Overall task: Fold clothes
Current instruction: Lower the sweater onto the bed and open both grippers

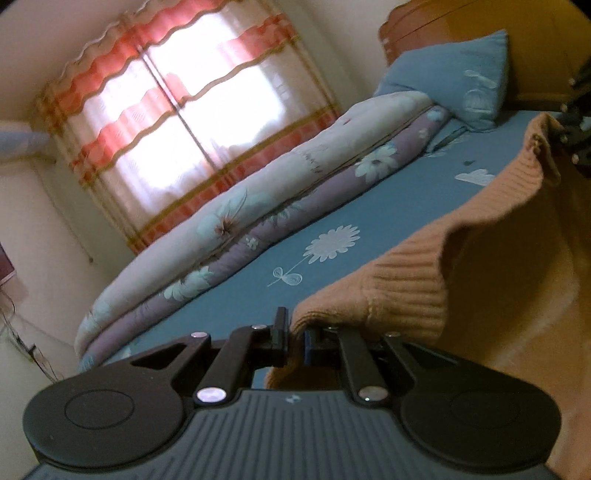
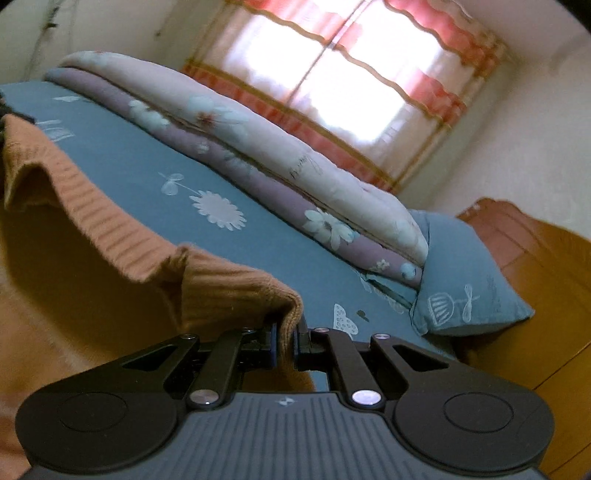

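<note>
An orange ribbed knit sweater (image 1: 417, 295) hangs stretched between both grippers above the blue flowered bed sheet (image 1: 332, 206). My left gripper (image 1: 295, 334) is shut on one corner of its ribbed hem. In the right wrist view the same sweater (image 2: 110, 229) sags to the left, and my right gripper (image 2: 286, 341) is shut on the other hem corner. The right gripper's black frame (image 1: 576, 125) shows at the far right edge of the left wrist view, gripping the sweater's far corner. The sweater's lower body drapes down out of sight.
A folded floral quilt (image 1: 236, 229) lies along the far side of the bed, with a blue pillow (image 1: 454, 81) at its end by a wooden headboard (image 1: 480, 22). A window with red striped curtains (image 1: 177, 110) is behind. The same quilt (image 2: 288, 155) and pillow (image 2: 465, 288) appear in the right wrist view.
</note>
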{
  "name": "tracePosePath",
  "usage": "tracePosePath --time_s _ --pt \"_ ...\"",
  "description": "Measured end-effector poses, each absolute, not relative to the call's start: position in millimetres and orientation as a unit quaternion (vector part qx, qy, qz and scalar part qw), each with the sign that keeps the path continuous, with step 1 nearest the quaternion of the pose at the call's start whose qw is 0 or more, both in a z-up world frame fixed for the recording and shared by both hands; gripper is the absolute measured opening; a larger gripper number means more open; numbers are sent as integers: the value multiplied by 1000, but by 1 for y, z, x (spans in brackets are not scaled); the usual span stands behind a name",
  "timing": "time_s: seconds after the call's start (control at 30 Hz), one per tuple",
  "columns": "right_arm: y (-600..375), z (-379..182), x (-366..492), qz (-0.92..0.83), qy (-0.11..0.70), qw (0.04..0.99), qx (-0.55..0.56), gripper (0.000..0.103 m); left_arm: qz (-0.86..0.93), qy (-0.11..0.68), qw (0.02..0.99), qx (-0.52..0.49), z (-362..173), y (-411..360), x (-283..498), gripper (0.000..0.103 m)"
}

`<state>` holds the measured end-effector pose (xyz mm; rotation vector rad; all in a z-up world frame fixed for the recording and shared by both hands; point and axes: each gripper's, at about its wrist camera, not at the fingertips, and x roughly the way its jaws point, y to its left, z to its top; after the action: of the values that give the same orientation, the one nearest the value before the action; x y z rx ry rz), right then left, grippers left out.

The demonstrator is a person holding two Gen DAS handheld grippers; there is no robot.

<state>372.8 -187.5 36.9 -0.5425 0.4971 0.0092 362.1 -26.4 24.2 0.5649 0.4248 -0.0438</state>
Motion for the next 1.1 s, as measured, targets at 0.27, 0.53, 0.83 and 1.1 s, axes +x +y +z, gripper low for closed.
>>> tracePosePath --time_s 0.27,0.53,0.83,1.1 --pt "-187 -40 436 -12 299 927 -225 8 -14 254 937 240 -40 -25 413 11" --pt "-193 -84 455 1 342 920 -191 9 -10 301 927 222 -82 -23 434 11" --pt "-200 -101 454 12 376 912 -165 33 -11 336 916 218 -116 -20 441 16" --pt "-220 -62 412 50 377 916 -127 66 -19 343 912 223 -82 -6 413 44"
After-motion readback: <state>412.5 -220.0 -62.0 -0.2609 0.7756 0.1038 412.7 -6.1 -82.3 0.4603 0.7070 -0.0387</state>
